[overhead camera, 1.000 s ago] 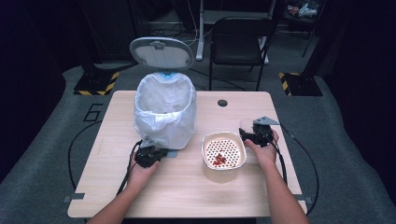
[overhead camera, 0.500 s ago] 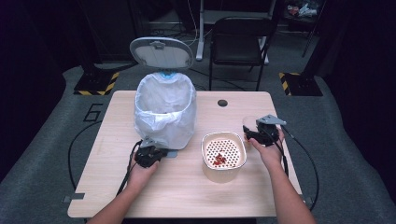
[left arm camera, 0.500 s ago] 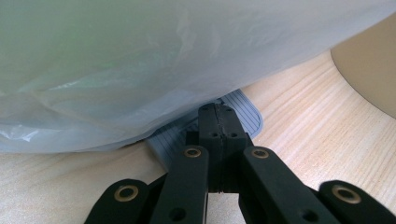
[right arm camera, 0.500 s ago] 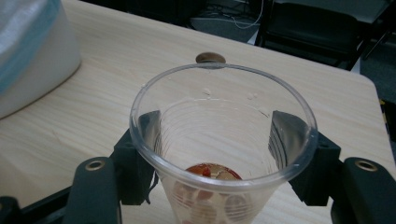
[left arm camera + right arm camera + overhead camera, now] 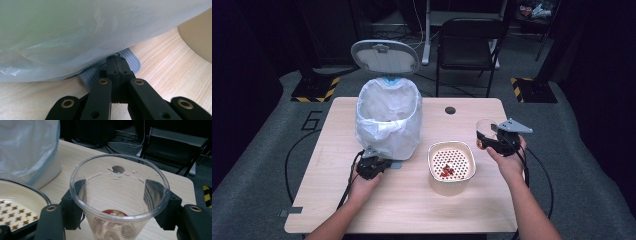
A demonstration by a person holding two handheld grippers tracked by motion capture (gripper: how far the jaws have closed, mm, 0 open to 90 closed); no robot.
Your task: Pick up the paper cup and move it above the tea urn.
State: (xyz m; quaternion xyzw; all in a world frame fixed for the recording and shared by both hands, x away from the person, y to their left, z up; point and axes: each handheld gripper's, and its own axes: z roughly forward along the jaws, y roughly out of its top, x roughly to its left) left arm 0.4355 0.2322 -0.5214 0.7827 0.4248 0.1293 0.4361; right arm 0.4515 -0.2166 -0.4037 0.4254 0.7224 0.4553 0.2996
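A clear plastic cup with red pieces at its bottom is held upright above the table's right side. My right gripper is shut on the cup, one pad on each side; its jaws have just been closing a little around it. A cream bowl with a perforated insert and a few red bits stands left of the cup. My left gripper is shut, its tips resting on the grey ribbed pedal of the white-bagged bin, whose lid stands open.
A round dark hole is in the tabletop behind the bowl. Cables trail from both grippers off the table edges. A black chair stands beyond the far edge. The bin bag bulges right over the left gripper.
My right hand has lifted the cup up and slightly to the right, away from the bowl. The left gripper and the bin have not moved.
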